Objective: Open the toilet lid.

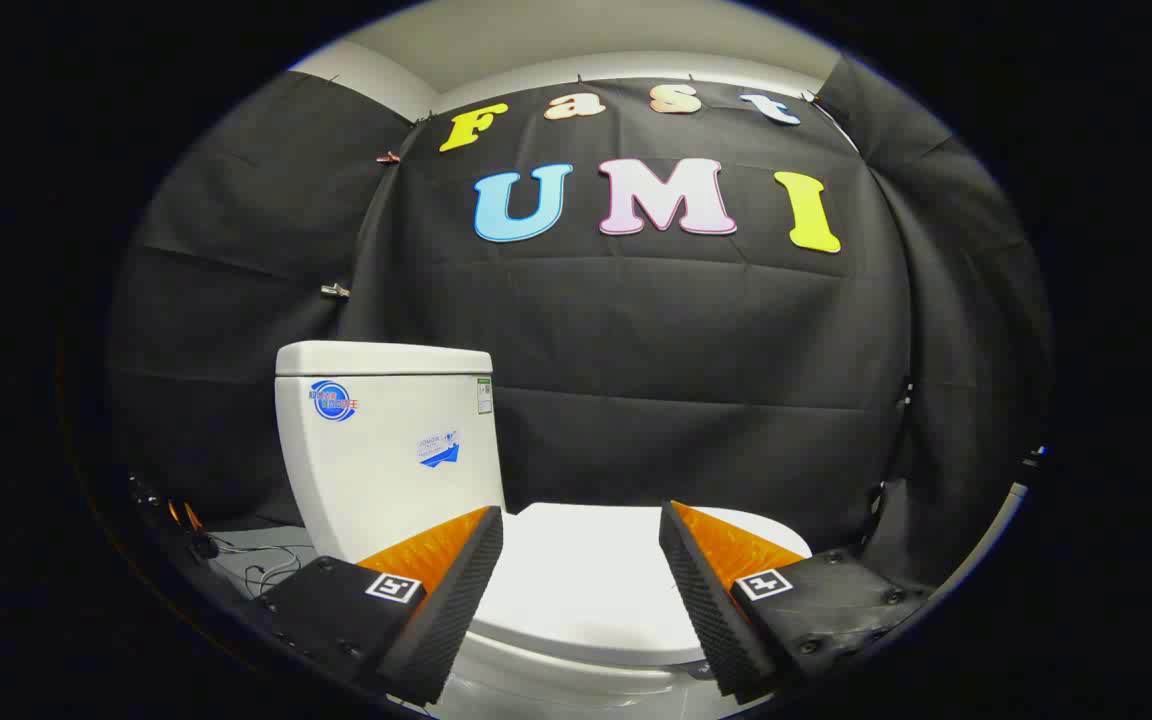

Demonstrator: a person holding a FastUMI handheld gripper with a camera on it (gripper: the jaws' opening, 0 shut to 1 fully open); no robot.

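Note:
A white toilet stands ahead, its lid point(586, 580) lying flat and closed over the bowl. The white tank point(386, 450) rises behind the lid on the left, with stickers on its front. My gripper point(581, 530) is open, its two fingers spread wide just above the lid's near part. The lid's flat top shows between the fingers, and neither finger presses on it. The lid's front rim point(576, 655) curves below and between the fingers.
The black cloth booth wall point(696, 400) hangs close behind the toilet. Some cables point(271, 570) lie on the grey floor to the left of the tank. A pale curved edge point(986, 535) runs along the right side.

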